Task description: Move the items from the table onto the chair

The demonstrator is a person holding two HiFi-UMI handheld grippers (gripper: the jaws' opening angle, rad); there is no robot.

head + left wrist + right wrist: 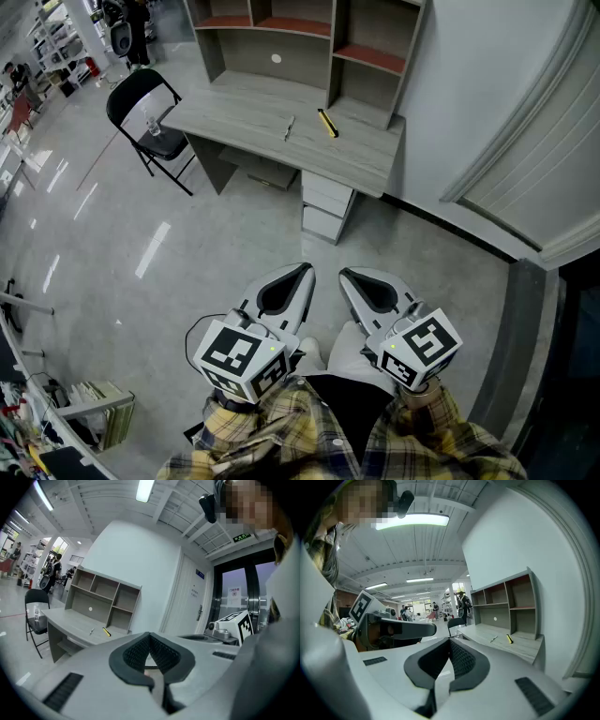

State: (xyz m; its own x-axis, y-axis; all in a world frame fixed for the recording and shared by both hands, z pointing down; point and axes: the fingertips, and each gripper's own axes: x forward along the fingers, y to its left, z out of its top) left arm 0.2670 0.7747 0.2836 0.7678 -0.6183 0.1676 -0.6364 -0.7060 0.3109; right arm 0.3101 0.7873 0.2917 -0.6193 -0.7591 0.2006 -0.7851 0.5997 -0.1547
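Both grippers are low and close to my body, side by side. My left gripper (304, 270) is closed tip to tip with nothing in it, and so is my right gripper (344, 274). Each gripper view shows its pads meeting, with nothing between them.

The desk (253, 117) is well ahead of both jaws. On it, just beside each other, lie a yellow item (327, 123) and a thin silver item (290, 128). The chair (136, 92) stands at the desk's left end, far ahead and left of my left jaws. There is something small and clear on its seat, but I can't tell what it is.

Only the head view shows the drawers (327, 199) under the desk and my plaid sleeves (281, 431). Only the left gripper view shows a white door (187, 599), to the right of its jaws. Only the right gripper view shows the open hall with people (433, 607) far off, left of its jaws.
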